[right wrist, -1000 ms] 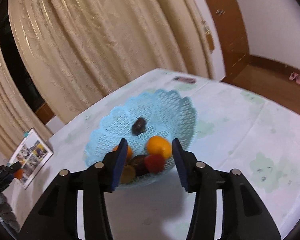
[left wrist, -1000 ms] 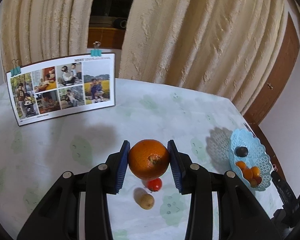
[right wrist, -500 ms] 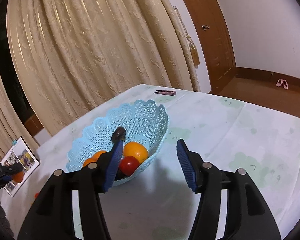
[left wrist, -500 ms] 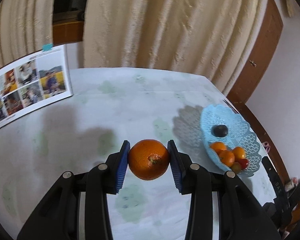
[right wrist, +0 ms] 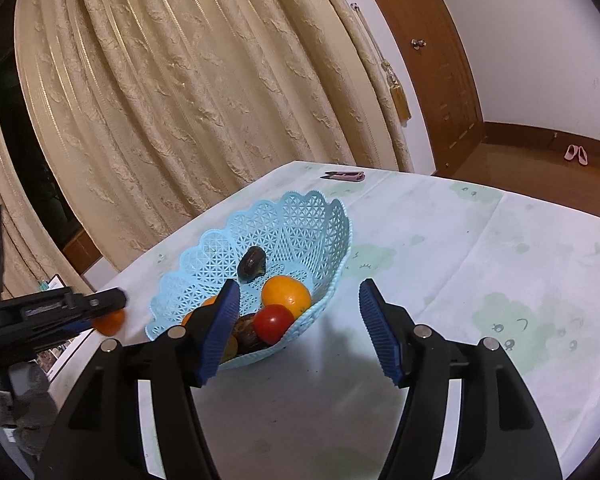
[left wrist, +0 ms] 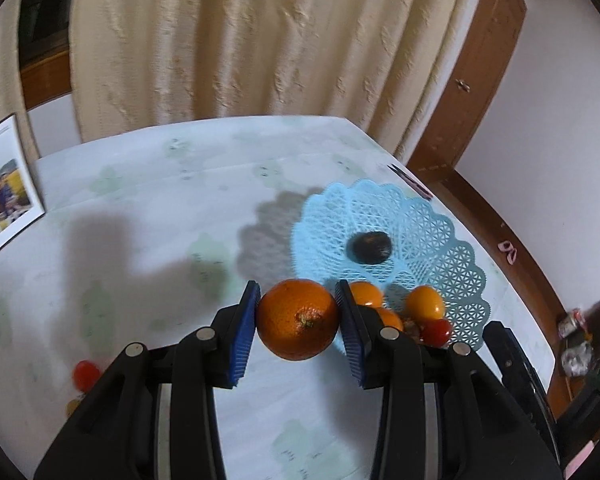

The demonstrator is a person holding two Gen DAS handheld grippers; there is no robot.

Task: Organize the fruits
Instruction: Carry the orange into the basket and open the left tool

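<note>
Two handheld grippers over a table (right wrist: 500,240) covered with a pale patterned cloth. The left gripper (left wrist: 298,322) has its blue pads pressed on either side of a large orange (left wrist: 298,320), stem end toward the camera, held above the cloth just beside the near rim of a light blue lattice basket (left wrist: 432,236). In the right wrist view this same gripper (right wrist: 100,312) enters from the left edge with the orange (right wrist: 109,322) at its tip, still outside the basket (right wrist: 300,224).

The right gripper (right wrist: 298,320) points down at the near side of the basket; its jaws are opening and nothing lies between the pads.

Basket contents: a dark fruit (right wrist: 252,263) alone on the upper slope, a small orange-yellow fruit (right wrist: 287,295), a red cherry tomato (right wrist: 273,323), a brown fruit (right wrist: 246,334) partly hidden behind the left pad, and further orange pieces (left wrist: 365,294) gathered at the low side.

Outside the basket: a second red tomato (left wrist: 86,374) lies on the cloth at lower left in the left wrist view, with a small tan fruit (left wrist: 73,406) just below it, mostly hidden. A photo calendar (left wrist: 4,192) stands at the table's far left edge. A small pink-handled tool (right wrist: 344,176) lies near the far corner. Cream curtains (right wrist: 180,80) hang behind.
</note>
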